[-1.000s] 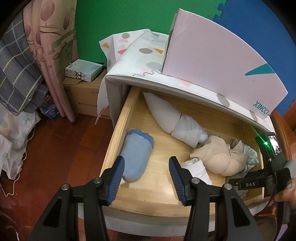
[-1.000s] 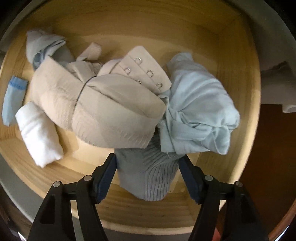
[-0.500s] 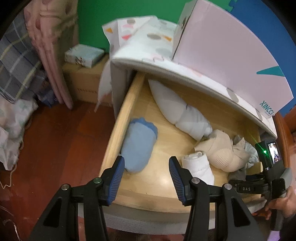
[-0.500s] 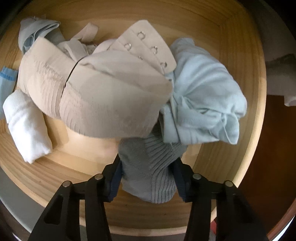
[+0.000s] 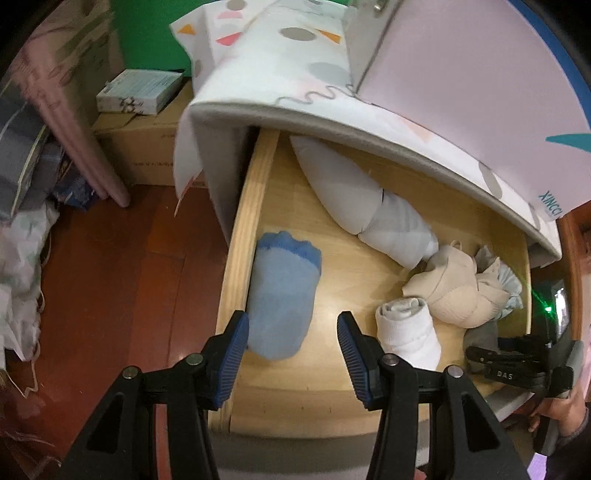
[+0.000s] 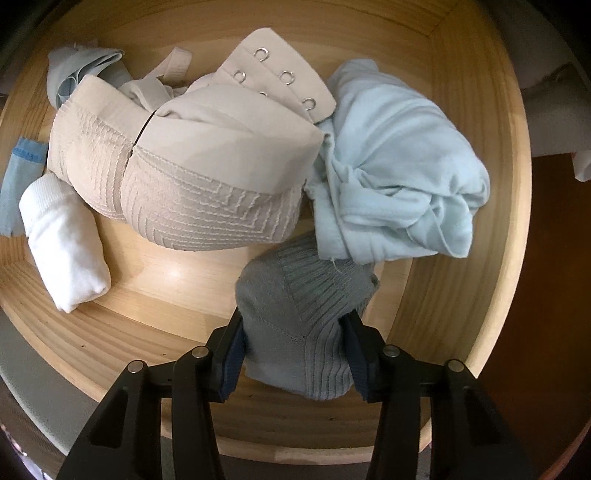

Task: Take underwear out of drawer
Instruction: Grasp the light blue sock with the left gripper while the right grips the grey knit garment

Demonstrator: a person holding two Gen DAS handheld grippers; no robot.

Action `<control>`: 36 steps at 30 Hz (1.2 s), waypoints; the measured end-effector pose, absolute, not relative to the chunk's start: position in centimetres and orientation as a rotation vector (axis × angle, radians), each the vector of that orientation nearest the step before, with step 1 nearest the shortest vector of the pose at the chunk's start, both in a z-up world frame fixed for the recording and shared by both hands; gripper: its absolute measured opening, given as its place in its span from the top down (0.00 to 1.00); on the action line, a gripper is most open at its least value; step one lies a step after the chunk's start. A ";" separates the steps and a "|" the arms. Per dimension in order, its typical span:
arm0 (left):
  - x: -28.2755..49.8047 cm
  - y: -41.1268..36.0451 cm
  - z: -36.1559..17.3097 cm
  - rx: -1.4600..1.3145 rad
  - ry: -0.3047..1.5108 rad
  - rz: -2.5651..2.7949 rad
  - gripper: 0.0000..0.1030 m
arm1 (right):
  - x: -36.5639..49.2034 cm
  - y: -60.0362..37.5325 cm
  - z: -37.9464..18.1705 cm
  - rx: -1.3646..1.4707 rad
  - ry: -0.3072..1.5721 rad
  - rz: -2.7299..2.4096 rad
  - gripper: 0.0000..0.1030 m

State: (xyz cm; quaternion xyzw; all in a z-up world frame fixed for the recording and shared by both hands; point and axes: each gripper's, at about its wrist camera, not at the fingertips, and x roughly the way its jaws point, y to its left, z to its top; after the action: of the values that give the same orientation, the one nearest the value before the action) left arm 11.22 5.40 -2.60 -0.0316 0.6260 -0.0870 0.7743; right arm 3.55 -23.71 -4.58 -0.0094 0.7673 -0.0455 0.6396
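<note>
1. Room: a red-brown wood floor [image 5: 110, 280] lies to the left of the cabinet. A cardboard box [image 5: 144, 151] stands by a green wall [image 5: 155, 33], with a small white box [image 5: 140, 90] on top. A pink curtain [image 5: 70, 103] hangs at far left.
2. Cabinet top: a patterned mat [image 5: 295, 74] covers it, and a pink board [image 5: 480, 81] stands on the mat.
3. Surface: the wooden drawer [image 5: 240, 236] is pulled open beneath the mat.
4. Left gripper [image 5: 291, 354]: jaws partly apart, gripping nothing. It hangs over the drawer's front left, with the near end of a blue roll [image 5: 284, 295] showing between the fingers.
5. Right gripper [image 6: 293, 354]: jaws partly closed, both pads pressed against a grey ribbed garment [image 6: 303, 325], which bulges between them. A hand [image 5: 561, 410] holds this tool at the drawer's front right.
6. Drawer contents, left to right: the blue roll along the left wall; a long white bundle [image 5: 362, 206] toward the back; a white roll [image 6: 66, 243] in front; a beige bra [image 6: 184, 173] in the middle; a light blue garment [image 6: 399, 177] to the right, touching the bra.
7. Task item: the grey garment lies at the drawer's front right, its far edge under the light blue one.
</note>
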 end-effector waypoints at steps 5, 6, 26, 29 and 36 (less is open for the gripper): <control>12.8 3.9 -4.4 -0.027 1.417 -0.199 0.51 | 3.3 -23.0 -5.0 -0.025 1.750 -0.103 0.56; 13.1 3.7 -4.8 -0.016 1.428 -0.192 0.51 | 3.8 -23.4 -5.4 -0.026 1.750 -0.102 0.56; 14.0 1.8 -9.7 0.000 1.640 -0.161 0.51 | 4.4 -21.3 -7.8 -0.033 1.752 -0.099 0.54; 14.0 2.1 -9.6 -0.030 1.630 -0.129 0.51 | 4.5 -21.2 -7.8 -0.035 1.752 -0.097 0.54; 14.9 1.9 -9.9 -0.026 1.634 -0.069 0.50 | 4.6 -21.1 -7.8 -0.036 1.752 -0.097 0.54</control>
State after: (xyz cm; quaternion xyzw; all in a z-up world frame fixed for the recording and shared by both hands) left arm 14.89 1.94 -9.95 -0.0115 0.7289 -0.0309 0.6838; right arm 4.60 -21.11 -7.80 -0.0156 0.7678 -0.0424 0.6391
